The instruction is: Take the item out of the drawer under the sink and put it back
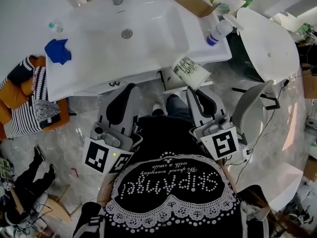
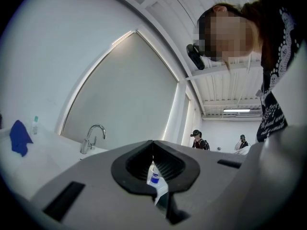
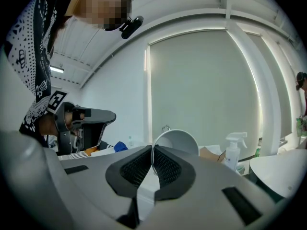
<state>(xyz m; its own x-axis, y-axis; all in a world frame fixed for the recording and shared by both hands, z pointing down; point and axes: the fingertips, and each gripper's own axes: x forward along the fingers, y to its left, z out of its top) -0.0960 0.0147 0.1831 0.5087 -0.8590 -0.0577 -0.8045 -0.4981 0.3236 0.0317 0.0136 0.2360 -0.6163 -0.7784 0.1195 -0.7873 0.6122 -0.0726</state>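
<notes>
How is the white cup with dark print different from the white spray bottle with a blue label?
The white cup with dark print is tilted and pinched at its rim by the right gripper; the white spray bottle with the blue label stands upright on the white sink counter. The cup has a wide open mouth; the bottle is topped by a trigger nozzle. Both are mainly white.

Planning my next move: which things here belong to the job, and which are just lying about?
Job: cup, pinched at its rim by the right gripper; cabinet under the sink.
Lying about: blue cloth, spray bottle, cardboard, striped fabric, small bottle.
</notes>
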